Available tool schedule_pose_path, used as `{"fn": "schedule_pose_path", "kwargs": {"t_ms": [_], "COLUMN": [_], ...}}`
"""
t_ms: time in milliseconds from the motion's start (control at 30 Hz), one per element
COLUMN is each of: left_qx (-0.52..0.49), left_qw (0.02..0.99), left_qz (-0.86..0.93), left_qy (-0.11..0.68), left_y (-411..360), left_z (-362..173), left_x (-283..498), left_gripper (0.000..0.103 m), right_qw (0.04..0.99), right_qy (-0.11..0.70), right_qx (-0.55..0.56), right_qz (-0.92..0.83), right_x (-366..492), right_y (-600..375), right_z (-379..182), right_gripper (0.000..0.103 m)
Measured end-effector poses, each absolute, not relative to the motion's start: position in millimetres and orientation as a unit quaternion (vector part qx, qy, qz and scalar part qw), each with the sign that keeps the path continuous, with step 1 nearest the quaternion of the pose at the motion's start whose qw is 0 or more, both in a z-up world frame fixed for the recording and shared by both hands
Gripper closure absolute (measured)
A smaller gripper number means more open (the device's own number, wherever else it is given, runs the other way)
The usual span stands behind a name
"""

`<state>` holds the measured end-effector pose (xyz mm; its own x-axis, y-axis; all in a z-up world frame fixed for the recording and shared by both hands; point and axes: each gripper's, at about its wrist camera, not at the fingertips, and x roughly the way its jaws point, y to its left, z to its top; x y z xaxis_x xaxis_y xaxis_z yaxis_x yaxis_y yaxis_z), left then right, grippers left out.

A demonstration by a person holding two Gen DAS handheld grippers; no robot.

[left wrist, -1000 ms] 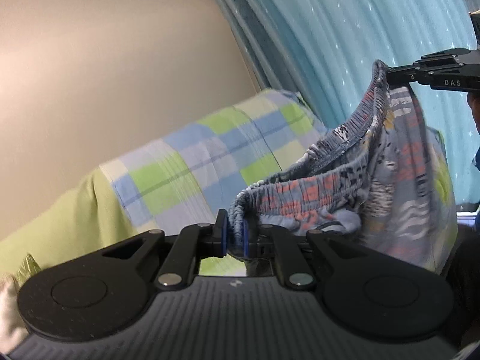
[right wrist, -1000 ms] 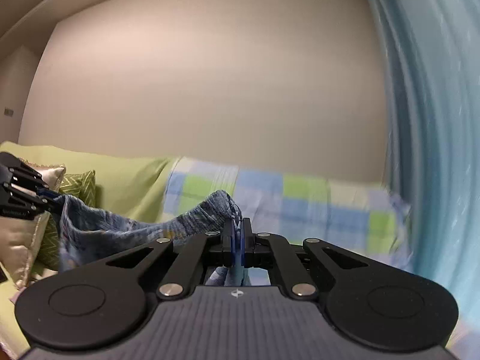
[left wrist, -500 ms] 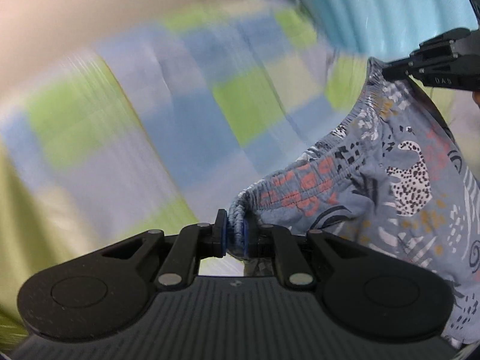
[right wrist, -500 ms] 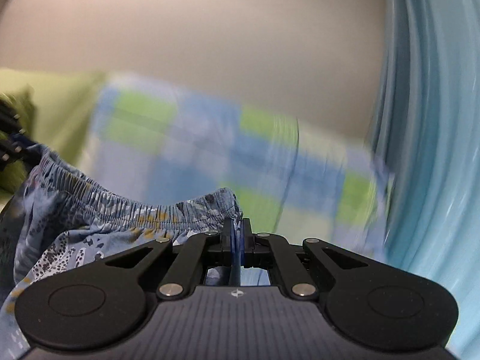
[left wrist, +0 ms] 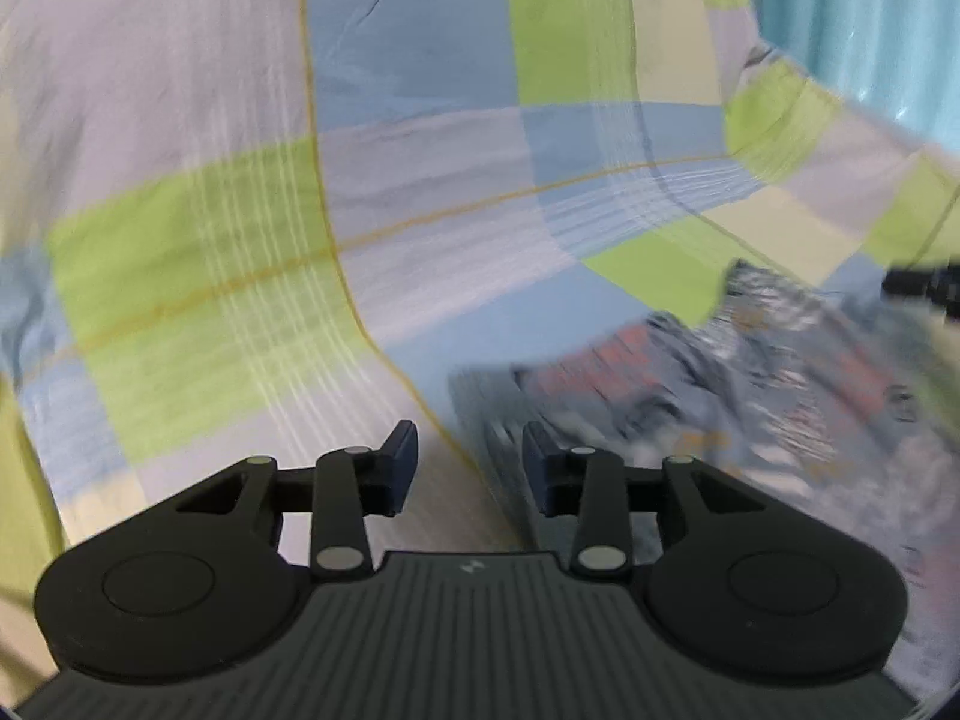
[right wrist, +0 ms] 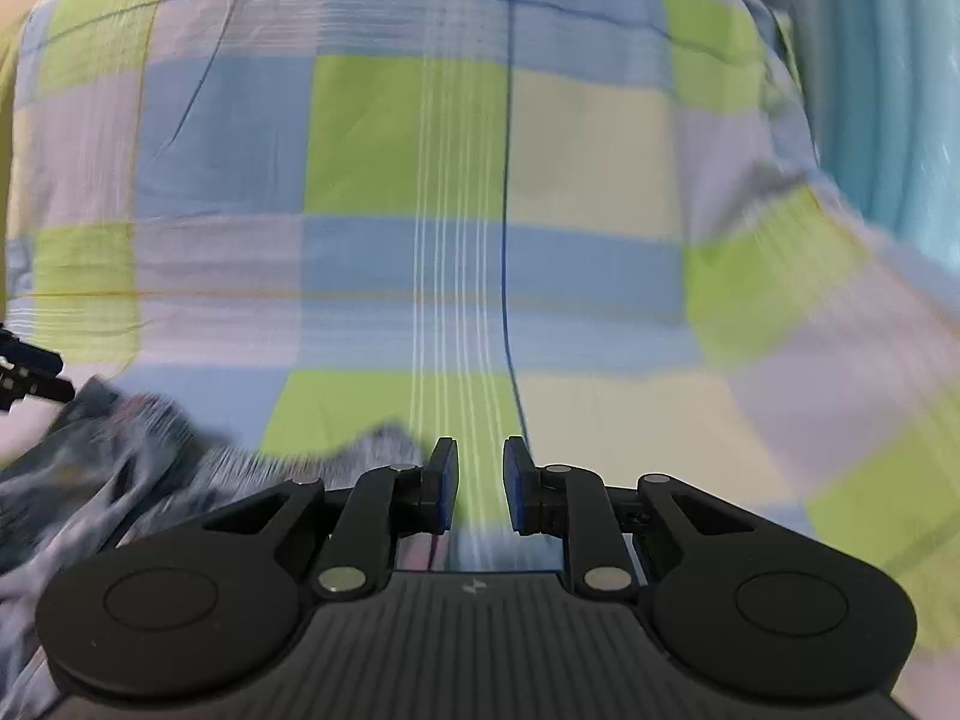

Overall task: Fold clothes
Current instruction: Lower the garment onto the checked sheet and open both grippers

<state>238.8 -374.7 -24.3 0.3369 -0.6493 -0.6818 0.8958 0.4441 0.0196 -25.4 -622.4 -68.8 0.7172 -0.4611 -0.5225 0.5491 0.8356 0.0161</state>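
Both claws released over the checked sheet

Your left gripper (left wrist: 470,462) stands spread, nothing between its fingers; the patterned shorts (left wrist: 744,396) lie blurred just to its right on the checked sheet (left wrist: 240,240). Your right gripper (right wrist: 480,483) is likewise parted and empty, shorts (right wrist: 120,450) to its left.

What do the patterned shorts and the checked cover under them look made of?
Patterned shorts: thin, soft printed fabric, probably cotton or a blend; it lies limp and rumpled, though blurred. Checked cover: light woven cloth, matte, with fine creases and woven stripes.
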Motion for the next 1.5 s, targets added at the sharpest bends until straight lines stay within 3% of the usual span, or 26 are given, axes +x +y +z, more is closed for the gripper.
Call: {"fn": "schedule_pose_path", "kwargs": {"t_ms": [67,133,300,367,400,433,467,667,767,833,1133,1167,1233,1400,1500], "left_qx": [0.188,0.181,0.173,0.189,0.193,0.199,0.208,0.231,0.237,0.236,0.221,0.225,0.237,0.271,0.272], "left_qw": [0.781,0.767,0.753,0.752,0.750,0.747,0.744,0.764,0.769,0.764,0.766,0.764,0.759,0.746,0.739], "left_qz": [-0.497,-0.508,-0.521,-0.517,-0.518,-0.524,-0.527,-0.508,-0.493,-0.494,-0.497,-0.499,-0.505,-0.518,-0.527], "left_qy": [0.328,0.347,0.364,0.362,0.362,0.359,0.355,0.323,0.331,0.342,0.343,0.342,0.336,0.320,0.321], "left_y": [-357.2,-340.2,-309.3,-308.1,-306.8,-303.3,-302.6,-289.7,-282.7,-278.5,-253.0,-251.1,-247.7,-243.9,-241.1], "left_z": [-23.4,-29.6,-46.0,-55.2,-58.3,-59.6,-61.2,-53.3,-51.1,-50.6,-36.5,-37.3,-40.3,-49.8,-53.5], "left_x": [229.3,212.7,175.4,165.2,161.1,156.9,153.1,157.9,172.7,179.8,172.4,167.7,156.2,125.4,114.1], "left_gripper": [0.068,0.061,0.055,0.061,0.071,0.092,0.099,0.103,0.103,0.103,0.086,0.084,0.082,0.075,0.072], "right_qw": [0.920,0.916,0.909,0.900,0.897,0.893,0.891,0.890,0.891,0.889,0.873,0.874,0.875,0.879,0.876], "right_qy": [0.266,0.281,0.305,0.314,0.319,0.320,0.320,0.352,0.348,0.346,0.275,0.271,0.292,0.348,0.366], "right_qx": [0.109,0.131,0.151,0.175,0.185,0.195,0.204,0.174,0.176,0.187,0.181,0.207,0.226,0.213,0.199], "right_qz": [-0.265,-0.253,-0.242,-0.245,-0.246,-0.250,-0.249,-0.231,-0.232,-0.234,-0.359,-0.347,-0.312,-0.245,-0.244], "right_x": [-50.2,-74.7,-123.4,-145.6,-155.0,-164.1,-169.5,-175.3,-179.0,-181.9,-221.3,-225.1,-221.6,-211.3,-210.8], "right_y": [-611.5,-594.1,-557.9,-550.5,-547.1,-543.5,-539.6,-515.6,-517.1,-521.6,-572.8,-579.5,-574.1,-521.5,-501.3], "right_z": [-69.3,-72.7,-71.9,-79.3,-83.1,-86.4,-88.6,-102.8,-108.3,-106.7,-66.5,-64.9,-67.5,-93.0,-108.3], "right_gripper": [0.077,0.070,0.066,0.066,0.066,0.066,0.066,0.066,0.071,0.103,0.103,0.102,0.088,0.080,0.064]}}
